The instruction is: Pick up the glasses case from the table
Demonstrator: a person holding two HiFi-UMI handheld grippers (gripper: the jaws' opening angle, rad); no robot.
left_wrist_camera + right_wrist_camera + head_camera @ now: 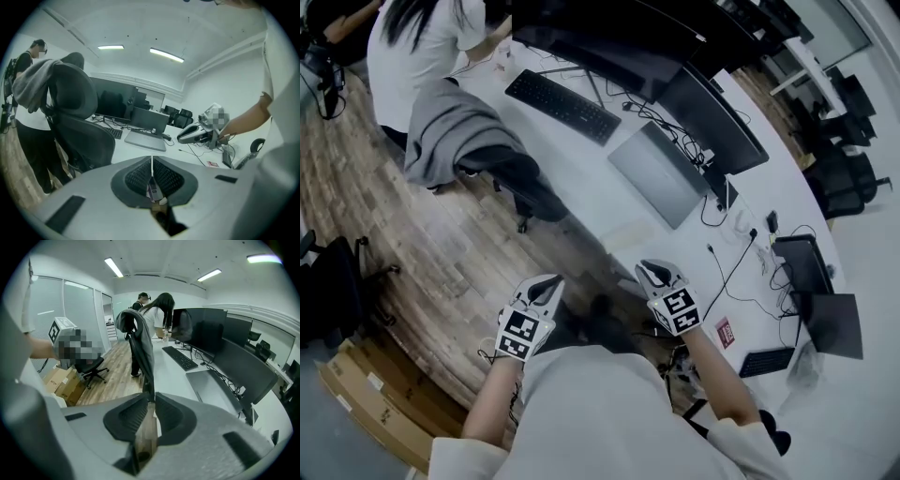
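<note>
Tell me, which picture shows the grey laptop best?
The head view: it looks down on the grey laptop and shows its whole closed lid. The left gripper view shows it small and far away, almost edge-on. The right gripper view shows it nearer, but slanted and partly hidden.

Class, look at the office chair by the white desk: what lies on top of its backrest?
A grey hooded garment is draped over the office chair, hanging down one side. Part of the dark backrest shows; whatever lies under the cloth is covered.

L gripper (151,160) jaws together — laptop (145,139) beyond.
</note>
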